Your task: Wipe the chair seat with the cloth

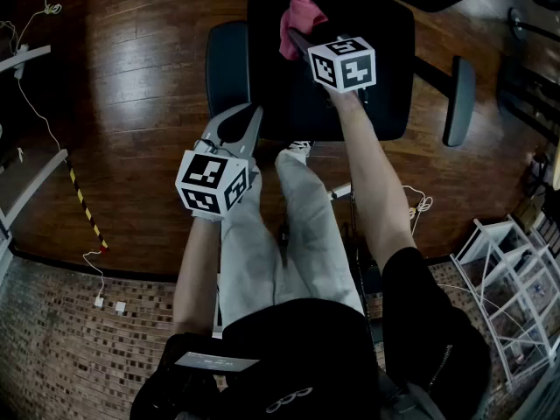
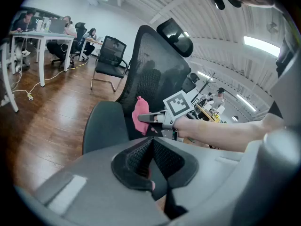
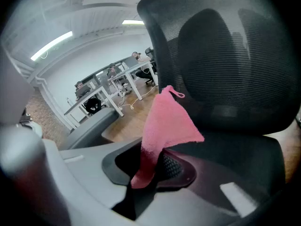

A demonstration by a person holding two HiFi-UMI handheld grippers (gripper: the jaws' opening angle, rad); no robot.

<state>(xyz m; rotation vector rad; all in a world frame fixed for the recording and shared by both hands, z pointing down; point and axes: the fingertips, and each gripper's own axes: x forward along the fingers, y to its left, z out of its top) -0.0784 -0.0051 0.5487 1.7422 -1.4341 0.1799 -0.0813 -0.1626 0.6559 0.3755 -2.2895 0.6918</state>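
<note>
Above chair seat (image 1: 389, 59): pink cloth (image 1: 302, 17) clamped in right gripper (image 1: 296, 38), seat straight below; left gripper (image 1: 251, 115) closed on nothing, off near-left edge

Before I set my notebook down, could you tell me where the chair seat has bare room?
The black chair seat is bare between the right hand-held gripper and the right armrest. Its left side is crowded: the pink terry cloth is held in that gripper, and the left hand-held gripper sits beside the left armrest.
</note>
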